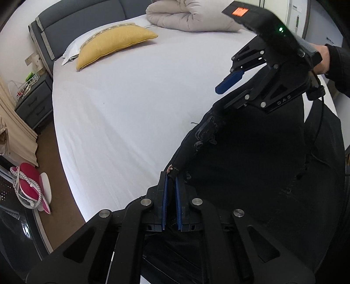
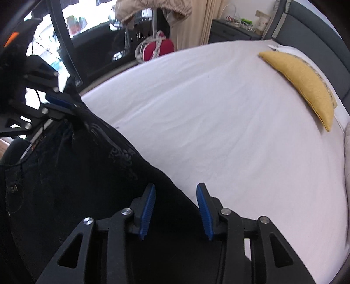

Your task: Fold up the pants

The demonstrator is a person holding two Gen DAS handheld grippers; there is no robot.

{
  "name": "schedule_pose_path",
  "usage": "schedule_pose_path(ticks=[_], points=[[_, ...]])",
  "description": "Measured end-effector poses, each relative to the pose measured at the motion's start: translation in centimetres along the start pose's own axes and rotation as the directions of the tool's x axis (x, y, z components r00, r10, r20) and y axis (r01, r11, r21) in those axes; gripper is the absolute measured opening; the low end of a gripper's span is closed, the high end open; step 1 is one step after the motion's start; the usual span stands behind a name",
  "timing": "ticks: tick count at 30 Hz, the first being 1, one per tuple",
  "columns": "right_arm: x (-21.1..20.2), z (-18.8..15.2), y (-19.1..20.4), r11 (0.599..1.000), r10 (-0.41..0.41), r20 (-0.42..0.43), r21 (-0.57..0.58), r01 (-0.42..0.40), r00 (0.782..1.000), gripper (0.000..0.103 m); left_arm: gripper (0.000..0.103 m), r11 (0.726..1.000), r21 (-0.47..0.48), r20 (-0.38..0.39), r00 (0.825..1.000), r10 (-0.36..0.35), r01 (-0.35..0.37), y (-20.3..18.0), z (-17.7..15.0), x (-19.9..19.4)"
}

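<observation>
Holding the black embroidered pants [image 1: 251, 166] at the waistband, I have them hanging in front of the wide white-sheeted bed [image 1: 135, 113], which fills the left wrist view from 9 to 1 o'clock. My left gripper [image 1: 171, 181] is closed tight on a corner of the waistband just below a copper rivet, at 6 o'clock in its own view. My right gripper [image 2: 176, 207] stands wide apart with nothing between its blue pads [image 2: 147, 209]; the waistband edge runs across the gap, at 6 o'clock in the right wrist view.

I judge the step is to take the second waistband corner. To do it well I should push the open jaws fully over the edge, close on both layers, then pull the band taut and level before laying it on the sheet.

Counted, largest first: one bed, one rolled beige duvet [image 1: 192, 15], one pair of pants, one mustard-yellow cushion [image 1: 113, 41], two grippers.
</observation>
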State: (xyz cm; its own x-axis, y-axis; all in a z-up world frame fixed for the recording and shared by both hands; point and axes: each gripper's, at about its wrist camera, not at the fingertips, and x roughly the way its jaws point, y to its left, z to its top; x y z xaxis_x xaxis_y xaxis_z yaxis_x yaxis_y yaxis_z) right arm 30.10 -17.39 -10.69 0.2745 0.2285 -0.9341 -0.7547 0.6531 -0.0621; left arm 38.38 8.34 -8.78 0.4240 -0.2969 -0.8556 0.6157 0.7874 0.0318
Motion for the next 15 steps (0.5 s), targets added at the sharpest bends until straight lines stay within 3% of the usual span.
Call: schedule_pose_path(ticks=[4, 8, 15], points=[[0.2, 0.1, -0.3, 1.0, 0.018, -0.022, 0.004, -0.017, 1.0, 0.012, 0.005, 1.0, -0.017, 0.011, 1.0, -0.008, 0.009, -0.6, -0.2, -0.4], [0.0, -0.2, 0.2, 1.0, 0.017, -0.029, 0.007, -0.017, 0.999, 0.006, 0.005, 0.999, -0.032, 0.026, 1.0, -0.012, 0.013, -2.7, -1.6, -0.8], [-1.5, -1.3, 2.3, 0.989, 0.083, 0.046, 0.119, -0.088, 0.995, 0.005, 0.005, 0.997, -0.069, 0.051, 0.998, -0.026, 0.029, -3.9, -3.4, -3.7]])
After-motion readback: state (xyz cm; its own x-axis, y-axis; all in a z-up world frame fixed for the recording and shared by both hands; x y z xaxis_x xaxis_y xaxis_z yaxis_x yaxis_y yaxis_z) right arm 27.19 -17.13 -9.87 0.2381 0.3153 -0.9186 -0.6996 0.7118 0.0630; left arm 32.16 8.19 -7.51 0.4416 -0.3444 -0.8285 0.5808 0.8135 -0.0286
